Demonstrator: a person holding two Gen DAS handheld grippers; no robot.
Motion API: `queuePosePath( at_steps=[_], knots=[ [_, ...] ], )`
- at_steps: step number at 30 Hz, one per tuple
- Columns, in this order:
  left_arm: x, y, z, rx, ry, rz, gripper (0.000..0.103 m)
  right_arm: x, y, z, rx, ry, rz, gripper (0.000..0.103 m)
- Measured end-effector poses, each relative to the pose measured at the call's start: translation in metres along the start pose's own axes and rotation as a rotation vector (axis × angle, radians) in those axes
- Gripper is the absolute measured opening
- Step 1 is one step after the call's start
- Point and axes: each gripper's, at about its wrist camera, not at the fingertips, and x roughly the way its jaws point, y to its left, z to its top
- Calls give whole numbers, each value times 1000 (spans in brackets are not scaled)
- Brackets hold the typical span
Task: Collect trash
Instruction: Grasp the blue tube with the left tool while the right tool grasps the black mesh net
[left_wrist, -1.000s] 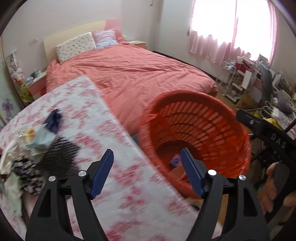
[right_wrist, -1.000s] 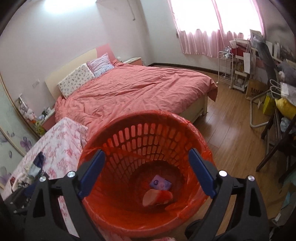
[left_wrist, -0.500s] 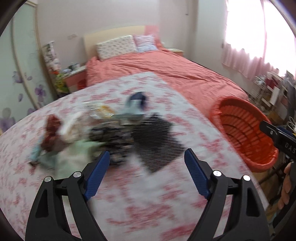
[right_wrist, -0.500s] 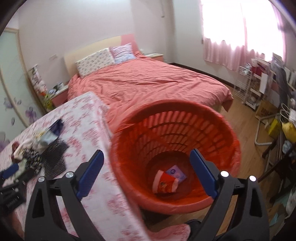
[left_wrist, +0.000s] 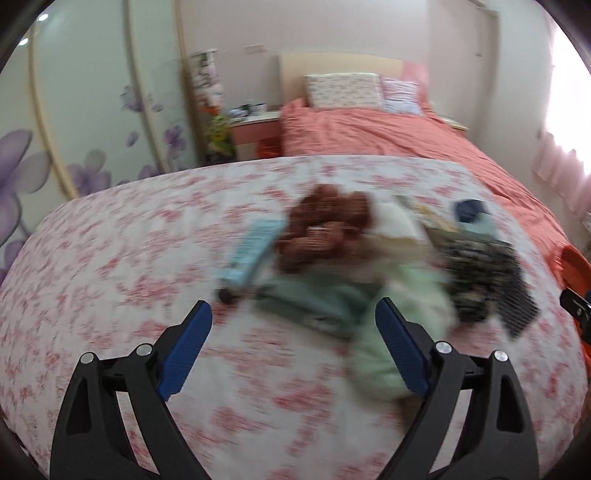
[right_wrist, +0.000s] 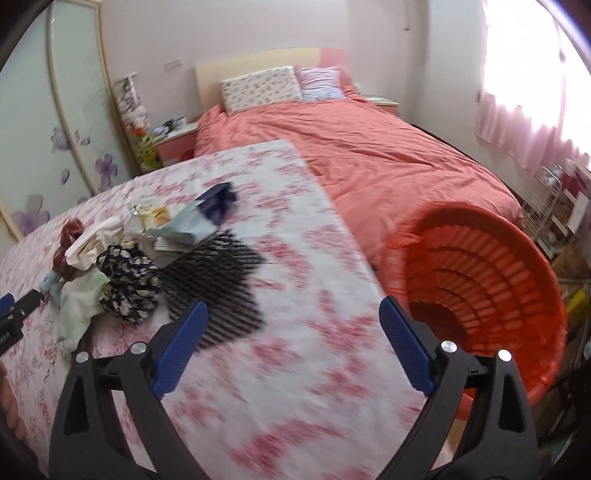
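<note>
In the left wrist view, the left gripper (left_wrist: 293, 325) hung over the flowered tablecloth (left_wrist: 110, 266) with its blue pads (left_wrist: 184, 350) wide apart; its jaws had just been opening, and nothing sat between them. The trash pile (left_wrist: 369, 254) lay just beyond the fingertips, blurred: a brown-red crumpled lump (left_wrist: 325, 225) at its far side, a pale blue flat packet (left_wrist: 255, 251) to the left of the lump, a mint-green wad (left_wrist: 410, 295) on the near side, and a dark patterned piece (left_wrist: 480, 273) to the right. Beyond the table stood the bed (left_wrist: 388, 136) with its coral cover. A sliver of the orange basket (left_wrist: 576, 262) showed at the right edge, past the pile.

In the right wrist view, the right gripper (right_wrist: 293, 325) was likewise spread, empty, above the tablecloth (right_wrist: 295, 369). The orange basket (right_wrist: 480, 288) stood off the table's right edge, tilted toward the camera, against the bed (right_wrist: 369, 147). The trash pile (right_wrist: 140, 258) lay well to the left of the basket, near the table's far left part; a black striped sheet (right_wrist: 218, 288) was its nearest piece, with a dark floral bundle (right_wrist: 129, 284) touching it on the left. A black part of the left gripper (right_wrist: 14, 317) showed at the left edge, beside the pile.
</note>
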Motion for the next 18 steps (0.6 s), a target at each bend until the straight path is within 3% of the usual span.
queuePosePath(
  at_steps=[5, 12, 15, 18],
  knots=[
    [20, 24, 6, -33, 5, 46, 89, 33, 28, 10, -6, 62, 46, 92],
    [43, 44, 14, -53, 35, 44, 88, 66, 57, 20, -52, 124, 49, 89],
    [50, 45, 15, -36, 44, 33, 86, 72, 63, 20, -85, 130, 27, 82],
    [56, 43, 16, -18, 54, 27, 82, 69, 65, 17, -102, 118, 42, 67]
  ],
)
